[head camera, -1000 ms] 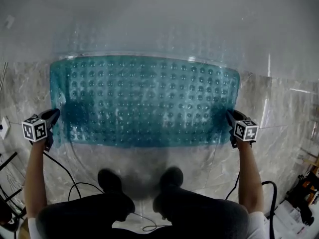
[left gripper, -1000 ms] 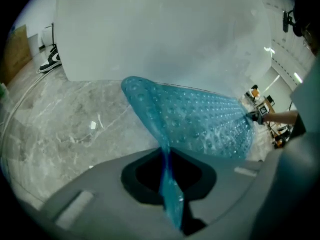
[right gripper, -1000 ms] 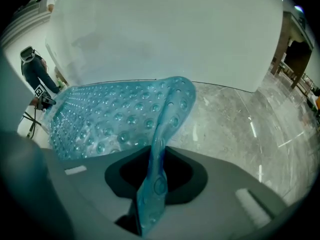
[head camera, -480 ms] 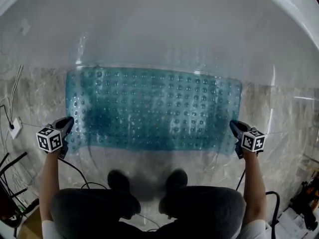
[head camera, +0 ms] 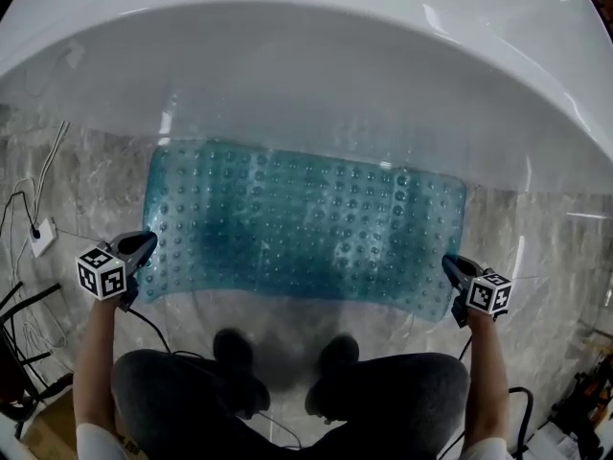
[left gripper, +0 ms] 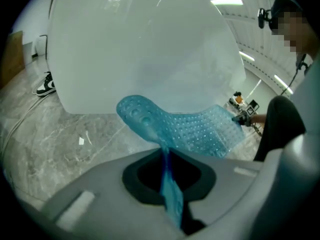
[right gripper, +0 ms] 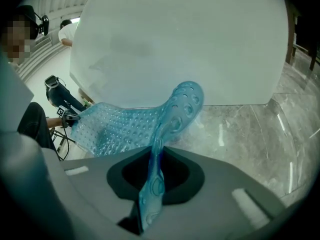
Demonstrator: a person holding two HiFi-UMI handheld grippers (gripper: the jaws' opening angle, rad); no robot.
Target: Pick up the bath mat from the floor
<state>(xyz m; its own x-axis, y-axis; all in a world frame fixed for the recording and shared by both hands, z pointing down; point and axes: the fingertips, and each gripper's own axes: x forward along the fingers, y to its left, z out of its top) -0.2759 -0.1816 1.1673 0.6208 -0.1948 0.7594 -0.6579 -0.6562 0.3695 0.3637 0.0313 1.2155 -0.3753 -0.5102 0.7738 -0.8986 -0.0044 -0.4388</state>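
The bath mat point(head camera: 306, 228) is a see-through blue sheet with rows of bumps, hanging stretched between my two grippers above the marble floor, in front of a white tub. My left gripper point(head camera: 142, 249) is shut on its left edge. My right gripper point(head camera: 450, 270) is shut on its right edge. In the left gripper view the bath mat point(left gripper: 200, 129) runs edge-on into the closed left gripper point(left gripper: 165, 156). The right gripper view shows the bath mat point(right gripper: 125, 126) pinched the same way by the right gripper point(right gripper: 152, 159).
A large white bathtub point(head camera: 306, 75) fills the space beyond the mat. Grey marble floor point(head camera: 546, 247) lies below. Cables point(head camera: 24, 209) and a small white box point(head camera: 42, 238) lie at the left. My shoes point(head camera: 235, 348) stand under the mat's near edge. Another shoe point(left gripper: 46, 84) rests beside the tub.
The mat and both grippers sit lower in the head view, and the tub's rim has come into sight at the top. Both grips on the mat's edges hold.
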